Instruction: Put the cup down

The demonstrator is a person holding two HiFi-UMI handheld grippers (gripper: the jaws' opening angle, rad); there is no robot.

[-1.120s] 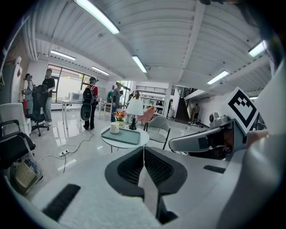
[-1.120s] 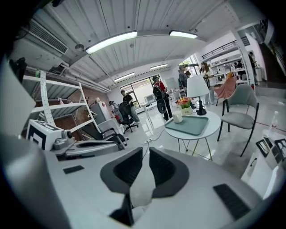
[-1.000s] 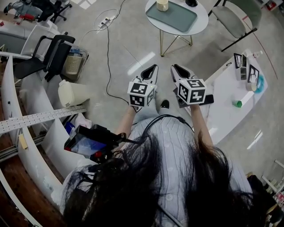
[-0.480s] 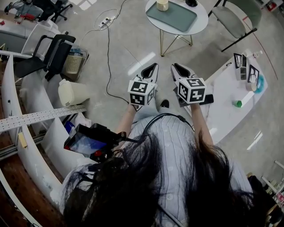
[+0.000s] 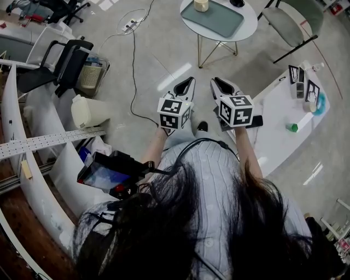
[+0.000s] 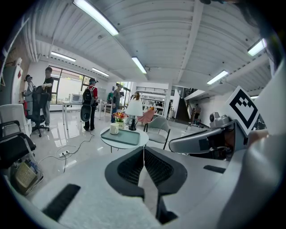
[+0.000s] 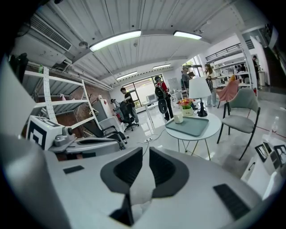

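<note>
A cream cup point(image 5: 201, 5) stands on a grey-green tray point(image 5: 216, 21) on the round white table point(image 5: 247, 28), far ahead of me. The left gripper view shows the cup point(image 6: 114, 128) small, beyond the jaws. In the right gripper view the cup point(image 7: 178, 118) stands beside a lamp and flowers. My left gripper point(image 5: 186, 85) and right gripper point(image 5: 217, 84) hang side by side above the floor, pointing toward that table. Both are shut with nothing between their jaws. The left gripper point(image 6: 144, 150) and right gripper point(image 7: 145, 151) show only floor beyond their tips.
A green chair point(image 5: 290, 22) stands right of the round table. A white table point(image 5: 281, 123) with a green-capped roll point(image 5: 294, 127) is at my right. At my left are a black office chair point(image 5: 60, 65), a bin point(image 5: 90, 79), a floor cable point(image 5: 133, 71) and a curved white bench point(image 5: 33, 180). People stand far off.
Both grippers keep the same place and stay shut. Only the head view has drifted slightly.
</note>
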